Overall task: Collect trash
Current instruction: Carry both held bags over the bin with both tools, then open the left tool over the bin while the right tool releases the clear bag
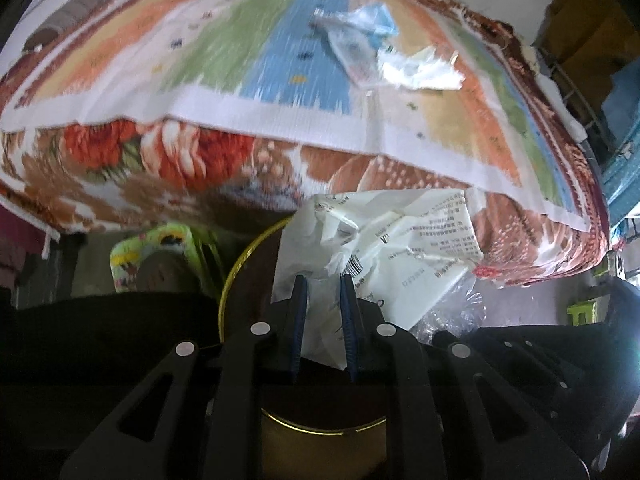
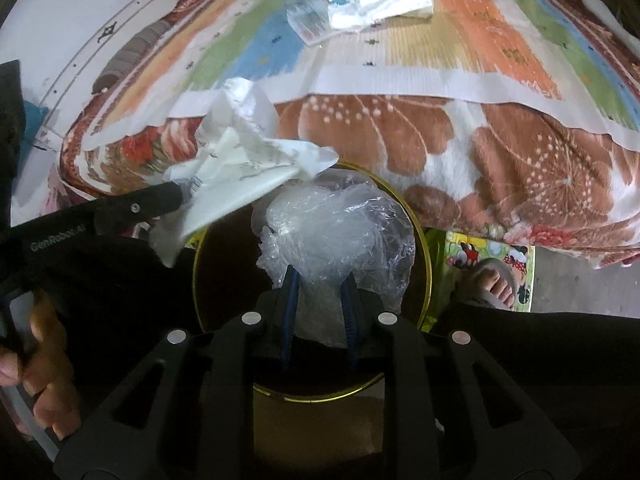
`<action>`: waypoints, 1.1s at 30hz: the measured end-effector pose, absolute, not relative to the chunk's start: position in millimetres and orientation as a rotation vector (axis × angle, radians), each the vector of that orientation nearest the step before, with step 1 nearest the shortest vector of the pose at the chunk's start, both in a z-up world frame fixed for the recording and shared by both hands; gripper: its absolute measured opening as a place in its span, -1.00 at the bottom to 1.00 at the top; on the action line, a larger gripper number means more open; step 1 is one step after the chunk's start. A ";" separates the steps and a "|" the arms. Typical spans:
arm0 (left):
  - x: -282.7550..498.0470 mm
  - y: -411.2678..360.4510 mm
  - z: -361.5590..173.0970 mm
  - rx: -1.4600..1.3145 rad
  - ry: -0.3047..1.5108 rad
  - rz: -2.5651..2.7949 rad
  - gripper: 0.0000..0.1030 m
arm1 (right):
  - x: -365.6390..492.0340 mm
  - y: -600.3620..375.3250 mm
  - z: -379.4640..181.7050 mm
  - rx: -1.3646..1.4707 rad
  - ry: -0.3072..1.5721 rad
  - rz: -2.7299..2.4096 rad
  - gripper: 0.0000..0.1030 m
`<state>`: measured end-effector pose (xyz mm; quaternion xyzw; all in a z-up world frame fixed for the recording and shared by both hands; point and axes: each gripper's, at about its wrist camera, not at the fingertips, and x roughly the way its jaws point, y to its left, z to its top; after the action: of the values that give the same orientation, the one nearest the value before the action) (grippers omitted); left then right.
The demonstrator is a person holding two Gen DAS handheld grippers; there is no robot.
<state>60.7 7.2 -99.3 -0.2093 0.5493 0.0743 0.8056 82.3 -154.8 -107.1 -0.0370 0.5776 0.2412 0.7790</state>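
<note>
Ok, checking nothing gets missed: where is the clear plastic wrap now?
In the right wrist view the clear plastic wrap sits between the right gripper's fingers, directly over the gold-rimmed bin, beside the printed white paper.

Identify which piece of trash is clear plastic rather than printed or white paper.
The crumpled clear plastic bag in the right gripper, over the gold-rimmed bin; the others are opaque.

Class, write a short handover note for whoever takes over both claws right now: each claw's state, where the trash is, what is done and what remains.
Left claw: shut on crumpled white paper, beside the bin.
Right claw: jaws around a clear plastic bag above the bin's mouth.
Done: two pieces lifted.
Left: drop both in, then fetch the wrappers on the bed mat.
</note>
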 end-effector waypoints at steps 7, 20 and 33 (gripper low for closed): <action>64.9 4.5 -119.4 -0.481 1.236 0.183 -0.70 | 86.1 -153.9 -118.4 -0.085 1.275 0.492 -0.27; 64.6 10.4 -113.7 -0.531 1.191 0.153 0.29 | 89.6 -165.9 -105.1 -0.014 1.242 0.503 0.19; 63.5 20.8 -76.9 -0.449 1.013 0.227 0.76 | 95.2 -172.9 -84.3 -0.010 1.159 0.493 0.53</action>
<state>63.5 20.8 -76.9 -0.2128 0.4801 0.1074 0.8442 95.2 -172.9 -84.3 -0.0046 0.5418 0.2307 0.8082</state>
